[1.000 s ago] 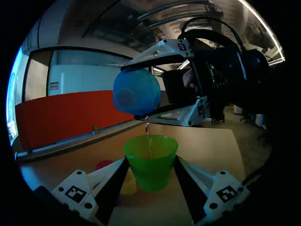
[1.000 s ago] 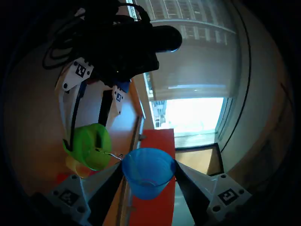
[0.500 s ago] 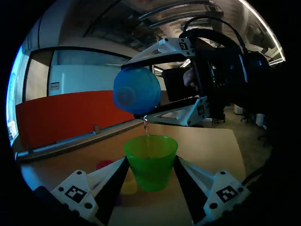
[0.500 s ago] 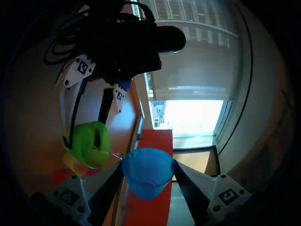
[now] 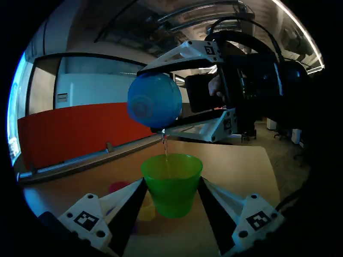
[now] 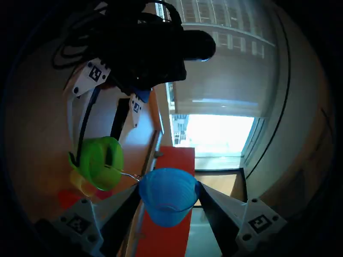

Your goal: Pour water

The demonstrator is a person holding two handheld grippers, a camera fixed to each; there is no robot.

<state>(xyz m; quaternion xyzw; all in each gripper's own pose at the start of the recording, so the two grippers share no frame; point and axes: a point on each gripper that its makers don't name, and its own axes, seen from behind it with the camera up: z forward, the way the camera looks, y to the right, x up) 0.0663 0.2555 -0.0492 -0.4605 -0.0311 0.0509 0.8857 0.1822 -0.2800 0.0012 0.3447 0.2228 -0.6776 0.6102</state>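
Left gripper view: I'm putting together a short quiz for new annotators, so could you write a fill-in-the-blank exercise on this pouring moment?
1. From the rim of the blue cup, tilted in the right gripper, runs a thin stream of ____.
2. The stream lands in the green cup, which the left gripper holds ____, mouth facing up.
3. Of the two cups, the ____ one is the higher.

Missing words: water; upright; blue.
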